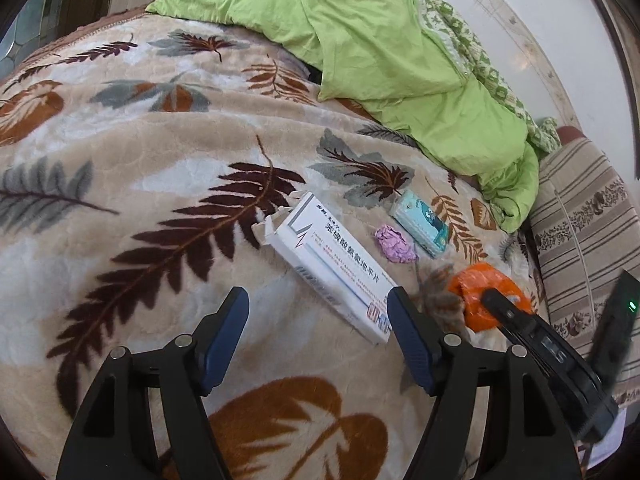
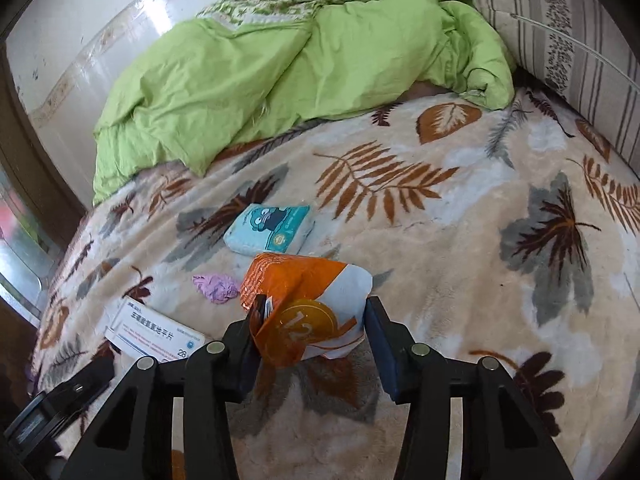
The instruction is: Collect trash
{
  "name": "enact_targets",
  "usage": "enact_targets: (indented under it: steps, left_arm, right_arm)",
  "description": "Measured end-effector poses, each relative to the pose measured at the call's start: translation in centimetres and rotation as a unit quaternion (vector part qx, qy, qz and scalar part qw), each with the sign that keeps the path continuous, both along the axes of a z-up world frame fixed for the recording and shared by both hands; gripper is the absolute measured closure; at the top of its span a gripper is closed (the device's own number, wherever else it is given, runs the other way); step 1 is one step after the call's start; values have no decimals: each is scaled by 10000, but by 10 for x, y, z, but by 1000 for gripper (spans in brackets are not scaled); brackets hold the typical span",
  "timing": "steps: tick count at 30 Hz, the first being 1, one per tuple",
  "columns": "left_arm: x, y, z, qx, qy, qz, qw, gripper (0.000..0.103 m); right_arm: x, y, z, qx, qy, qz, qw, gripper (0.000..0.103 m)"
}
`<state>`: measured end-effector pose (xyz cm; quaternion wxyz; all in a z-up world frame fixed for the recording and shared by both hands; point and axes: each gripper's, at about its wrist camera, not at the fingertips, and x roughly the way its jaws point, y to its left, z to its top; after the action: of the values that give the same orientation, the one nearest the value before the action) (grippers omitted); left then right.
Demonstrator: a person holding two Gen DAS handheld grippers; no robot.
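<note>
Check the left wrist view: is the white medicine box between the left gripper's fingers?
No, the white medicine box lies beyond the left gripper.

Box [image 1: 332, 268], paper wad [image 1: 394, 245], tissue pack [image 1: 422, 222], wrapper [image 1: 486, 294] in row on blanket [image 1: 140, 152]

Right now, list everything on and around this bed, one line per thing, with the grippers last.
Medicine box: one, white with printed text, flat on the blanket, its near end by the left gripper's finger.
Paper wad: one, lilac, crumpled, between the medicine box and the tissue pack.
Tissue pack: one, light blue with a cartoon figure, beyond the orange packet.
Orange packet: one, orange and white, between the right gripper's fingers.
Blanket: one, beige with a leaf pattern, covering the bed.
Quilt: one, bright green, bunched along the wall.
Pillow: one, striped, at the bed's end.
Left gripper: one, black with blue pads, open over the blanket.
Right gripper: one, same build, around the orange packet.
</note>
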<state>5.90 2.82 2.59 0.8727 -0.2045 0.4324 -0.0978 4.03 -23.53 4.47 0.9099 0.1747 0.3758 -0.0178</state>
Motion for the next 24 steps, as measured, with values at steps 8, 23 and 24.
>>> enact_targets:
  steps: [8, 23, 24]
  left_arm:
    - [35, -14, -14, 119, -23, 287, 9995, 40]
    - [-14, -28, 39, 1125, -1065, -253, 9876, 90]
    - [-19, -27, 42, 1189, -1111, -264, 9863, 90]
  right_arm:
    - [-12, -5, 5, 84, -145, -7, 9999, 51]
    - [-31, 13, 20, -273, -352, 267, 9987, 51]
    - [-34, 14, 21, -273, -358, 286, 9986, 51]
